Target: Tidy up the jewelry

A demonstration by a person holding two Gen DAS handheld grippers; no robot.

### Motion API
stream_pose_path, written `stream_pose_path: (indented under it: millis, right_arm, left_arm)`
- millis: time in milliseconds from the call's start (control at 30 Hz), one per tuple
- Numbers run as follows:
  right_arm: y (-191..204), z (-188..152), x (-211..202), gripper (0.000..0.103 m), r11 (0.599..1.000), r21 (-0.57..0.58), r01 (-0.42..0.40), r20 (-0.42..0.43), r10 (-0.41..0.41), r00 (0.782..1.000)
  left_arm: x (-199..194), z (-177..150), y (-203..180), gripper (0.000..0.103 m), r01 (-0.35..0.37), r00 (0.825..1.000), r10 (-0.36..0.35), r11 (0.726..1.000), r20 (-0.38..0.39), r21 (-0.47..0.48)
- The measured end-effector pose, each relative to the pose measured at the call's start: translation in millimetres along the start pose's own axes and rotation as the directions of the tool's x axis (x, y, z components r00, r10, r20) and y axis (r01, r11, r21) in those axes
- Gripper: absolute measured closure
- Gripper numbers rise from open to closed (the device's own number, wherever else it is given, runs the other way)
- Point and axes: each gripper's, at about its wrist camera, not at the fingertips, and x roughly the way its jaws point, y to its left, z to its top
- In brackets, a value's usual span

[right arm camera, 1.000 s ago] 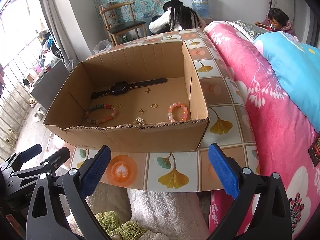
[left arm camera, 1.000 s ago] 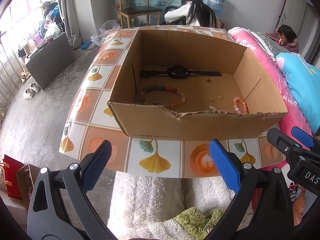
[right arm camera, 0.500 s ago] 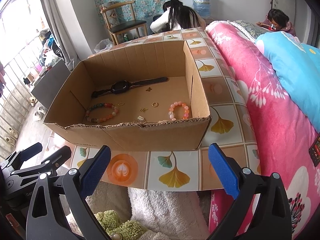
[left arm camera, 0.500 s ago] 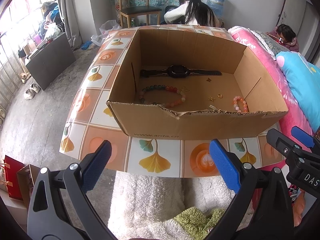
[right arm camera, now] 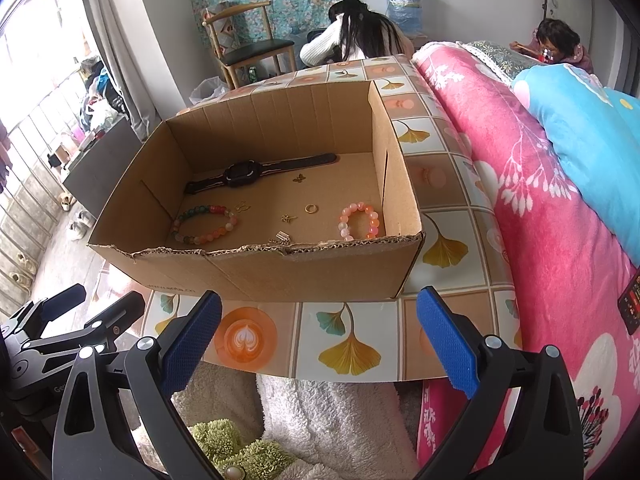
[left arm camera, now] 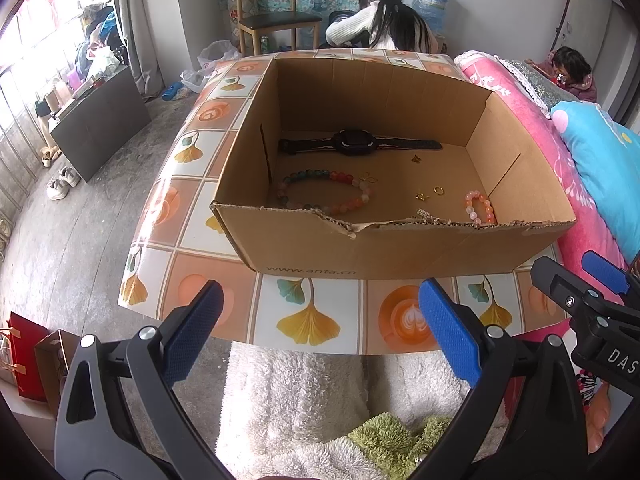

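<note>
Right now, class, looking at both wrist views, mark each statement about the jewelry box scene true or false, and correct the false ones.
1. The black watch lies inside the cardboard box. True.
2. The left gripper holds the pink bead bracelet. False: it is open and empty; the bracelet lies in the box.
3. The multicolored bead bracelet lies nearer the camera than the watch. True.
4. The gold ring sits on the tablecloth outside the box. False: it is on the box floor.
5. The right gripper is open. True.
</note>
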Motion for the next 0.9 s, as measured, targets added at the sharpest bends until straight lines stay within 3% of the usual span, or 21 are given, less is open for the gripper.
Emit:
stream_pose_path:
  millis: [900]
  right_arm:
    - [0.0,0.7,2.6,0.008,1.0,-0.003,-0.005,-0.013,0.005,1.0]
  left_arm:
    - [-0.9,-0.7,3.4,0.008,0.003,1.0,-0.003,1.0,-0.009,0.002]
